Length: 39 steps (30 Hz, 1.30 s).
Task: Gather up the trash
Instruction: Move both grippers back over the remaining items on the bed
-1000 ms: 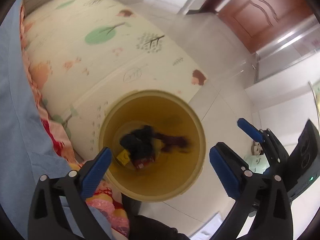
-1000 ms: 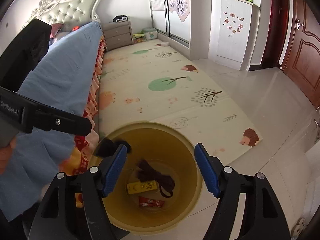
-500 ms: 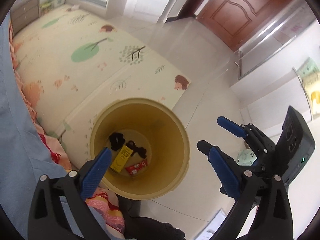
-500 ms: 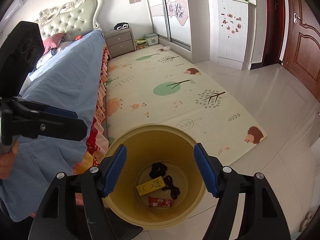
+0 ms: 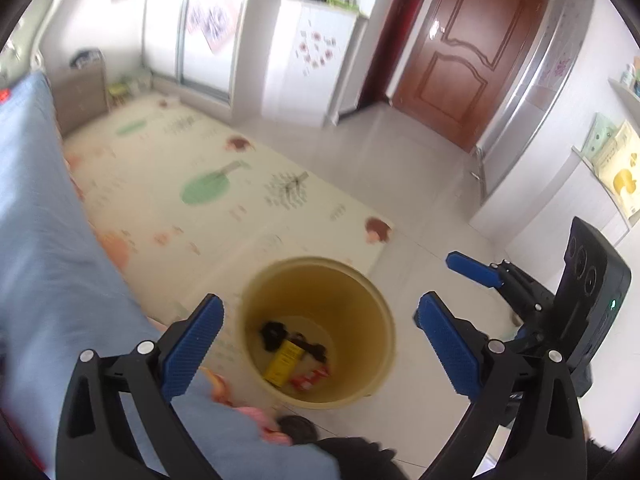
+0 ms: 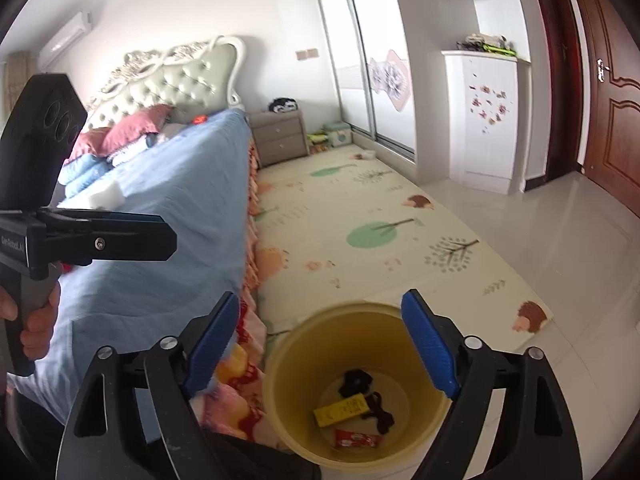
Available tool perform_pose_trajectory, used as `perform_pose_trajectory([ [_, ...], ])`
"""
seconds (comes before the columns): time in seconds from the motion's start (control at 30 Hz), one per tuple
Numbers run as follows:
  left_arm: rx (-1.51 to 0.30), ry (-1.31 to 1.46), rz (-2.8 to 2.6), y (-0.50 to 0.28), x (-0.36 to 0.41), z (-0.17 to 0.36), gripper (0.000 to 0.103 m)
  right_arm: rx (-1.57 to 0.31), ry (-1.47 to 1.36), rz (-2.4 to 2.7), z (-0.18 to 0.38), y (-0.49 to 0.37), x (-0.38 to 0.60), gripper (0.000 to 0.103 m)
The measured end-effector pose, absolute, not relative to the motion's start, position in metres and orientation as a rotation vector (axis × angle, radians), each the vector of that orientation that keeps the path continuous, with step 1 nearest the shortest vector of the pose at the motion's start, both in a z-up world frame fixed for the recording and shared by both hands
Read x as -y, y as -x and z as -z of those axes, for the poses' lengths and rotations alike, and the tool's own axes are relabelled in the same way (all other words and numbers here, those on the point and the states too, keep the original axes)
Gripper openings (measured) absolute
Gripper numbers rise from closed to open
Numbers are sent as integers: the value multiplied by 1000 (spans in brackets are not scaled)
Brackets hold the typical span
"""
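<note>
A bedroom in daylight: a bed (image 6: 168, 216) with a blue sheet and a tufted, pale green headboard (image 6: 176, 76) stands against a white wall, a grey-brown nightstand (image 6: 280, 138) just beside it. A cream play mat (image 6: 360, 236) printed with trees and hedgehogs covers the floor by the bed — glossy pale tiles (image 6: 560, 240) beyond. Mirrored sliding wardrobe doors (image 6: 372, 60), a white cabinet (image 6: 484, 120) and a dark wooden door (image 5: 464, 60) line the far side.

The black scrap (image 6: 355, 383) that was falling a second ago now lies in the yellow bin (image 6: 280, 376) (beside the yellow box (image 6: 340, 410)). Both grippers have lifted, left gripper (image 5: 320, 336) and right gripper (image 6: 320, 340), so more room shows.
</note>
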<state>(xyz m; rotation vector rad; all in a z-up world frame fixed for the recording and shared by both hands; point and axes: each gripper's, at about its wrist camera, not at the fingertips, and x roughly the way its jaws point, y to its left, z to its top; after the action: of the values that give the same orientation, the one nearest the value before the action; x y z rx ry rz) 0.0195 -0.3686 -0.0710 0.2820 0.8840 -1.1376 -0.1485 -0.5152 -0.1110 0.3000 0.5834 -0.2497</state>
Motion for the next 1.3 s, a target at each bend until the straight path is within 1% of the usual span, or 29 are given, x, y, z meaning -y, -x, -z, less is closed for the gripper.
perform_pose_trajectory([
  [0.2,-733,-265,1045,-21,295,36,98,-535,-257,166,84,131,480,89],
  [0.3,-672,-244,979,-23,259,22,99,-495,-243,137,72,124,462,94],
  [0.43,-628,-220,891,-27,217,12,99,-458,-248,57,57,112,438,95],
  [0.57,-616,-182,811,-33,175,9,99,-448,-223,-31,44,98,406,95],
  [0.8,-622,-116,705,-52,105,15,99,-458,-77,-132,29,68,334,95],
  [1.0,-638,-49,653,-68,50,22,99,-521,-53,-253,31,36,285,95],
  [1.3,-625,19,586,-93,2,25,99,-633,15,-300,44,-10,220,95],
])
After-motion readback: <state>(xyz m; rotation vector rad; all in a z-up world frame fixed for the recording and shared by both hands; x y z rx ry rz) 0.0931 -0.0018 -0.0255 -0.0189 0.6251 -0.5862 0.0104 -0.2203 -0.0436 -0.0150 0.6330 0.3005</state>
